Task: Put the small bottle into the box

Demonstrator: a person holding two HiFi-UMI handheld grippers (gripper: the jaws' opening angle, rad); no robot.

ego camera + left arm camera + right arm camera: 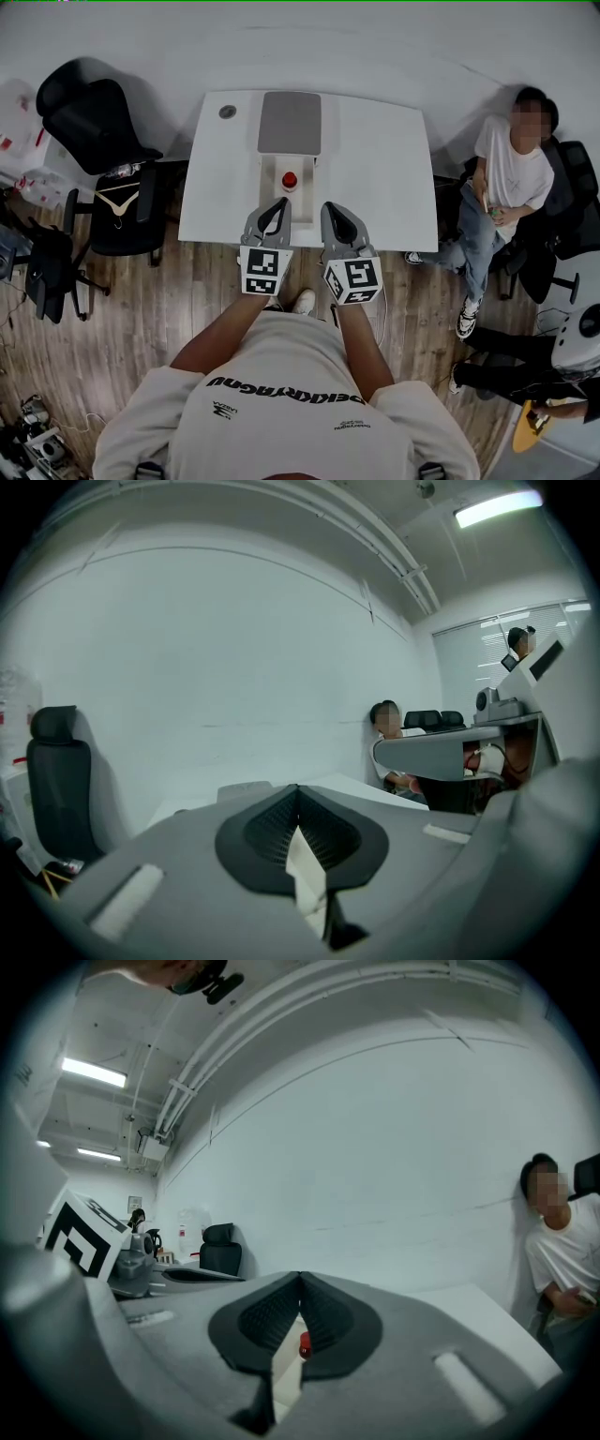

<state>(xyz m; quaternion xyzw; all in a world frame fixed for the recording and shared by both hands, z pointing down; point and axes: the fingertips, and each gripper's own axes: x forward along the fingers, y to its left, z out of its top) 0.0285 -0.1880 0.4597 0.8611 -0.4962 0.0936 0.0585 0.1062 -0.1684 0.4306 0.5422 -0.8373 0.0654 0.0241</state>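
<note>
**Small bottle just ahead of both sets of closed fingers, nearer the left pair**

The white table (pixel 394 159) stretches away beyond the fingertips; on it, straight ahead and between the two grippers, lies the box (pixel 290 122), a grey slab with a white part running back toward the fingers; the left gripper (pixel 275 208) and right gripper (pixel 335 212) hover side by side at the table's near edge, both pressed shut on nothing; the small bottle (pixel 289 180) shows its red cap from above, so its long axis looks upright; it stands on or in that white part, which one I cannot tell; it lies just beyond the left fingertips and a little to their right, farther ahead and to the left of the right ones, so the left hand looks the better placed.
</note>
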